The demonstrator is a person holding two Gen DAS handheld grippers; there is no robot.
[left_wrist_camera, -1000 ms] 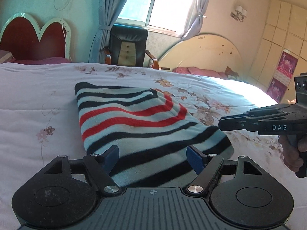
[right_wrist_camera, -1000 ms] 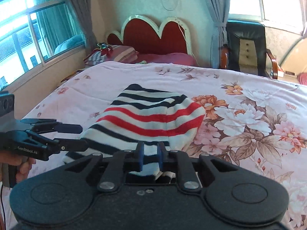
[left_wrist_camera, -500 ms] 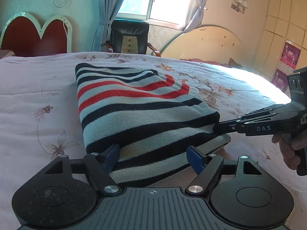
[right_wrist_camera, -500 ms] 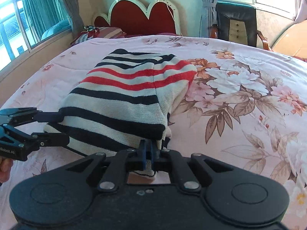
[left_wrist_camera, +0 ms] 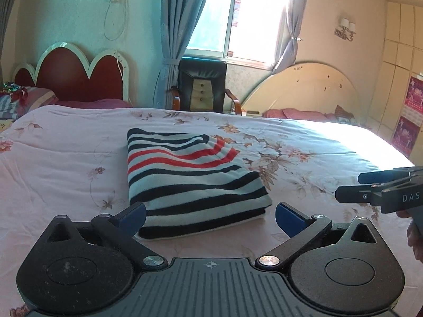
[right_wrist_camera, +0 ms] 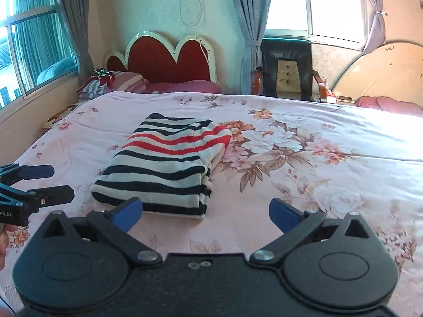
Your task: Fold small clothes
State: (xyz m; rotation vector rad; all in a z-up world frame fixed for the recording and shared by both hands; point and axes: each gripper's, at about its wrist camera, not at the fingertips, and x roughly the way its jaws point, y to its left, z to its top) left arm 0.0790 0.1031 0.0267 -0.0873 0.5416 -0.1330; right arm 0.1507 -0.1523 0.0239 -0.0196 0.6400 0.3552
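Now I see the folded striped sweater [left_wrist_camera: 193, 182] lying flat on the floral bedspread [left_wrist_camera: 304, 158], just ahead of both tongs. Behind it: heart-shaped headboard [right_wrist_camera: 169, 55], black chair [right_wrist_camera: 286, 66], curtained window [left_wrist_camera: 232, 15]. Nothing blocks the path. Left tongs [left_wrist_camera: 210, 215] jaws are opening, spread wide, near hem showing between the blue tips, no contact. Right tongs [right_wrist_camera: 206, 212] jaws are also opening, sweater corner between them, untouched. Both tongs tilt downward; each shows side-on in the other's view.

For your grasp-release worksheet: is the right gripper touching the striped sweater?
Apart. The right wrist view shows the right gripper opening, with bare floral quilt between its pads and the striped sweater.
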